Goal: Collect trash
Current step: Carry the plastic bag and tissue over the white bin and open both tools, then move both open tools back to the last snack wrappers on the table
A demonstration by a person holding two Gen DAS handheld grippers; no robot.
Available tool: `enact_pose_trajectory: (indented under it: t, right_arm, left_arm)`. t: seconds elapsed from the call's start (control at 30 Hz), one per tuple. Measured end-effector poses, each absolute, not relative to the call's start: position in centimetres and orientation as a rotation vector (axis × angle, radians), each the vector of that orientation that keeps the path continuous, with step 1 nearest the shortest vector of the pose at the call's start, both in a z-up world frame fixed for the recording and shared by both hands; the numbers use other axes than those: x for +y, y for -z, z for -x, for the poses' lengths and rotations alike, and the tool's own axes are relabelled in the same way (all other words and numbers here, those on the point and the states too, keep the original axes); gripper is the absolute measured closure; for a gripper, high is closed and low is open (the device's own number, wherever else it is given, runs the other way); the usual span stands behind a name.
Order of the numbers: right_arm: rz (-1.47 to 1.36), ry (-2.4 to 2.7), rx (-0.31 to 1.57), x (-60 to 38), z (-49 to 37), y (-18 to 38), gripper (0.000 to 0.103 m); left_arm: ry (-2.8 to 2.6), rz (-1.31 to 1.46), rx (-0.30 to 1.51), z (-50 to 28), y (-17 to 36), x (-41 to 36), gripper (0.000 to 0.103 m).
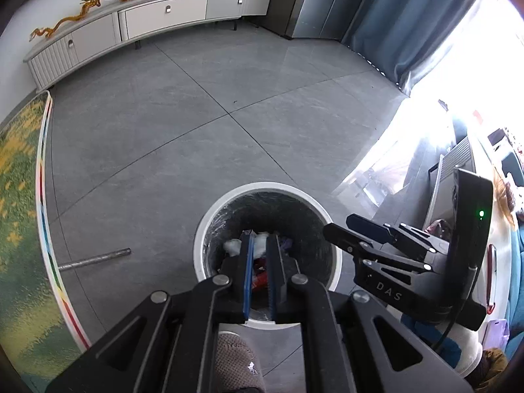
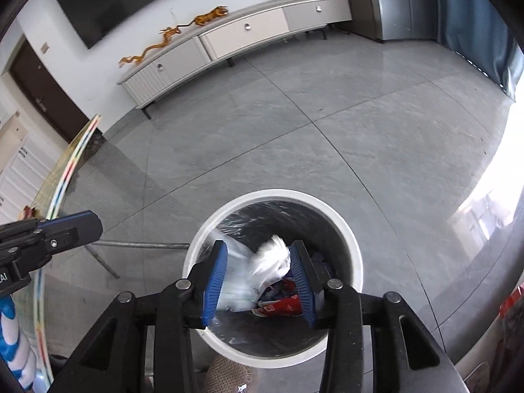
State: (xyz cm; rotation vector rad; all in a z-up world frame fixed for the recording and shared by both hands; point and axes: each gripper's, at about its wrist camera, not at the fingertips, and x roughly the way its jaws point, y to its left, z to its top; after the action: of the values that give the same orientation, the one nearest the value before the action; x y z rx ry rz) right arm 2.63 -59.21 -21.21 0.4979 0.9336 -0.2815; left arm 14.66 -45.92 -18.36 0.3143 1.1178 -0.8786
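Note:
A white-rimmed trash bin with a black liner stands on the grey floor below both grippers. Inside lie red packaging and white tissue. My left gripper hangs over the bin. Its blue pads are almost together, with only a narrow slit between them and nothing in it. My right gripper is open over the bin, and a crumpled white plastic bag hangs blurred and loose between its fingers. Each gripper also shows in the other view: the right gripper and the left gripper.
A table with a green-yellow top and striped edge stands left of the bin, its metal leg nearby. A long white cabinet lines the far wall, below a television. A blue curtain hangs at the right. A person's slipper is beside the bin.

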Motion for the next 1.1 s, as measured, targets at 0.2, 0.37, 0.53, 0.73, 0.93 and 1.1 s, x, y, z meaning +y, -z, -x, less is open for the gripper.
enact_pose_trajectory:
  t: [0.2,0.37,0.53,0.73,0.93,1.1]
  right_arm:
    - [-0.482,0.293,0.907,-58.5,-1.9,20.1,0.060]
    - [-0.440,0.329,0.891,-57.6,-1.0,18.9,0.049]
    - [-0.425,0.345,0.867,-56.8,0.1,17.2,0.039]
    - [-0.358,0.305,0.823,-54.2,-0.3,13.9,0.032]
    - [-0.307,0.224,0.765,-50.6,-1.6,10.4,0.028]
    - [-0.253,0.138,0.731,-47.0,-3.2,7.8,0.023]
  left_arm:
    - [0.866,-0.322,1.044,-13.7,17.0,-43.9,0.094]
    - [0.859,-0.318,0.994,-12.1,15.4,-41.8,0.062]
    - [0.850,-0.318,0.953,-11.2,13.4,-38.6,0.059]
    - [0.778,-0.291,0.895,-11.9,10.8,-32.9,0.057]
    - [0.666,-0.237,0.868,-13.9,9.0,-25.7,0.057]
    - [0.577,-0.189,0.855,-15.6,8.1,-19.7,0.057]
